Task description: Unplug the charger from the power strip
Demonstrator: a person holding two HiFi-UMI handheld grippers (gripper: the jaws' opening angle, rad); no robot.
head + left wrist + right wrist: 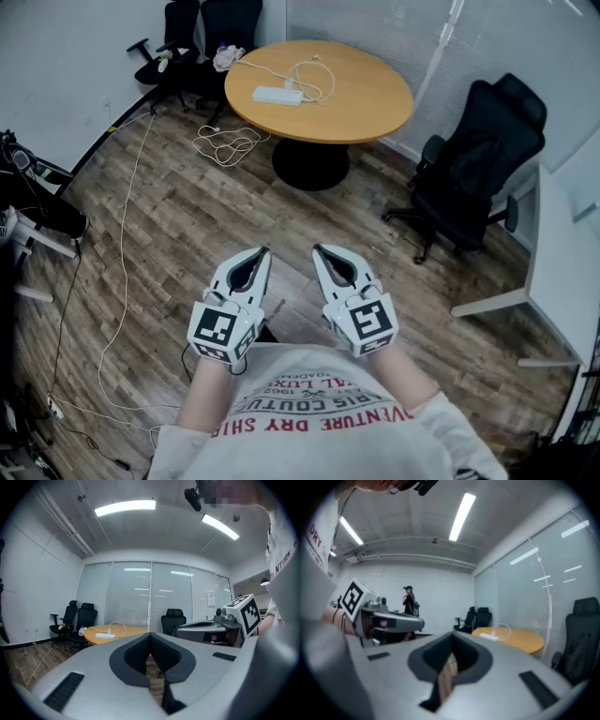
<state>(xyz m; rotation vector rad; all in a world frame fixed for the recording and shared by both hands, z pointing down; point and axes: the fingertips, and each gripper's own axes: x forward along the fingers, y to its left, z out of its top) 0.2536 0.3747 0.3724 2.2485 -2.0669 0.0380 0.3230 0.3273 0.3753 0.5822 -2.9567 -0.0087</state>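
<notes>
Grippers low at the waist, power strip far across the room.

Head view: the left gripper (255, 255) and right gripper (325, 251) sit side by side over the floor (178, 216), close to the person's shirt (314, 417). Each has its fingers pressed together and holds nothing. The white power strip (277, 95) lies on the round desk (375, 108), well apart from both, with the charger (289, 85) plugged into it and a white cable (314, 73) looping beside it.

Left gripper view: the fingers (136, 653) meet at the tips, empty. The power strip (105, 636) lies far beyond them, to their left.

Right gripper view: the fingers (471, 656) are closed on nothing. The power strip (490, 637) lies far ahead, to their right.
</notes>
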